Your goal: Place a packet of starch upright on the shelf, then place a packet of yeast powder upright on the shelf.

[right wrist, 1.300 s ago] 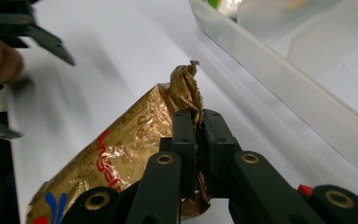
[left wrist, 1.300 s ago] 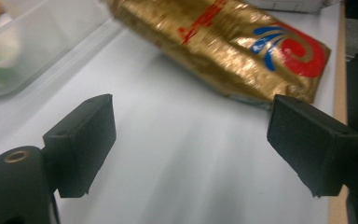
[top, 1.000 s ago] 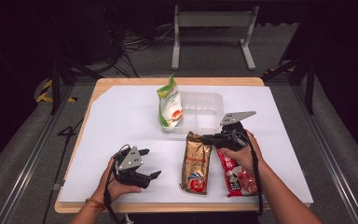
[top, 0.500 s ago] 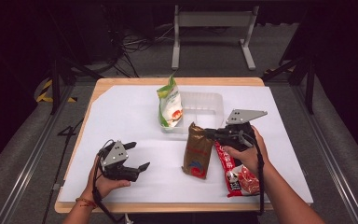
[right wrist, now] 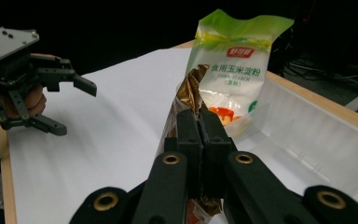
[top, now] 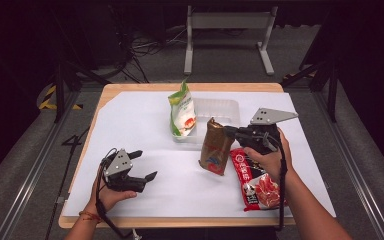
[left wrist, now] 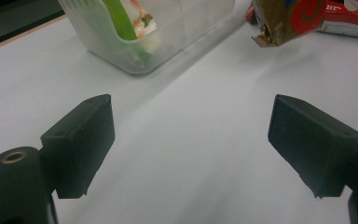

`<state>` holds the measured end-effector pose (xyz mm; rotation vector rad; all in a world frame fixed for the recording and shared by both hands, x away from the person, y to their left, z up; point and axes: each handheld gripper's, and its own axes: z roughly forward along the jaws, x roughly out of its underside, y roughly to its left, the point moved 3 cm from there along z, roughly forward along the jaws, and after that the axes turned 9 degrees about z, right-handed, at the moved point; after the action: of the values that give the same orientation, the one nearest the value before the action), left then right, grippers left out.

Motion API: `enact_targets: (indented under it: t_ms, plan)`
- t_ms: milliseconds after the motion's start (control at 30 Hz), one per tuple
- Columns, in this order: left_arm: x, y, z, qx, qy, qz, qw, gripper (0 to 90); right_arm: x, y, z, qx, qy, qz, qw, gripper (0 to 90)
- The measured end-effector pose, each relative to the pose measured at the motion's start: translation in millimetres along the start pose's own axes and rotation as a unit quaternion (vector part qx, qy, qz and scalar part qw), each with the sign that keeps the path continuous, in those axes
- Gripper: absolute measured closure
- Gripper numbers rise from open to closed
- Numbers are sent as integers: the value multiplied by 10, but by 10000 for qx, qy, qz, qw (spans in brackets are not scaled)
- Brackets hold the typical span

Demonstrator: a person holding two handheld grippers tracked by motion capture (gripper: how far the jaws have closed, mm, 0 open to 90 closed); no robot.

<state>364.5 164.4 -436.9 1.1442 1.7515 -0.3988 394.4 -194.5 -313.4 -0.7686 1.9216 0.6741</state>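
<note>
The brown bag [top: 216, 146] has come up off the counter [top: 140, 125] since a second ago, when it lay flat beside the red pack [top: 254, 179]; the left claw [top: 145, 166] has slid out toward the near left corner. Now the right claw [top: 228, 131] is clamped tight on the brown bag's crimped top edge, and the bag hangs tilted, its foil crinkled and glossy, bottom end clear of the white sheet, just in front of the bin [top: 219, 113]. From the right gripper view the black jaws press together on that gold-brown seal [right wrist: 191, 93]. Behind it stands the green bag [right wrist: 235, 70], a soft glossy pouch, upright inside the clear ribbed plastic bin at its left end. The red pack, shiny film, lies flat on the counter just right of the hanging bag, under the right hand [top: 270, 157]. Over on the left, the claw is spread wide, blocky matte pads [left wrist: 81, 140] well apart above bare white paper, holding nothing.
</note>
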Motion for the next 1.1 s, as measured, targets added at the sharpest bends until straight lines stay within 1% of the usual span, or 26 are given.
enact_targets:
  t_ms: [100, 167, 200, 233, 333, 467, 500, 533, 567, 667, 700, 767, 933, 1000, 1067, 1100]
  plan:
    - [-2, -11, 5, 8, 10, -12, 10000, 155, -54, -7, -39, 54, -108, -23, 9999, 885]
    - [1, -23, 21, 53, 41, -9, 10000, 152, -85, -7, -56, 86, -151, -20, 9998, 886]
    - [1, -23, 21, 53, 41, -9, 10000, 151, -85, -7, -56, 86, -151, -20, 9998, 886]
    - [3, -36, 37, 87, 68, 34, 9999, 151, -106, -6, -59, 100, -177, -19, 9998, 887]
    - [6, -56, 49, 113, 83, 23, 9999, 151, -143, -8, -50, 162, -176, -61, 9997, 887]
    - [11, -70, 52, 139, 86, 26, 9999, 149, -191, -27, -58, 232, -243, -37, 9994, 887]
    - [9, -77, 59, 167, 85, 22, 9998, 148, -228, -40, -68, 241, -292, -15, 9993, 887]
    - [9, -77, 59, 167, 85, 22, 9998, 148, -228, -40, -68, 241, -292, -15, 9993, 887]
    - [8, -83, 64, 185, 121, 44, 9997, 147, -269, -50, -70, 288, -314, -36, 9991, 887]
    - [8, -84, 68, 183, 113, 41, 9998, 148, -311, -60, -74, 326, -353, -47, 9988, 887]
    - [7, -91, 69, 176, 119, 38, 9998, 148, -348, -82, -73, 349, -382, -12, 9987, 887]
    - [0, -102, 69, 188, 113, 55, 9997, 148, -375, -104, -63, 407, -398, -20, 9984, 887]
    - [-23, -130, 87, 195, 122, 123, 9997, 148, -431, -147, -23, 451, -414, 9, 9981, 888]
    - [-21, -145, 97, 212, 157, 150, 9995, 147, -438, -145, -14, 445, -415, 7, 9981, 887]
    - [-12, -161, 110, 250, 194, 152, 9994, 147, -459, -138, 20, 509, -387, -18, 9979, 888]
    - [-14, -165, 111, 240, 218, 191, 9993, 147, -470, -135, 41, 521, -379, -6, 9979, 888]
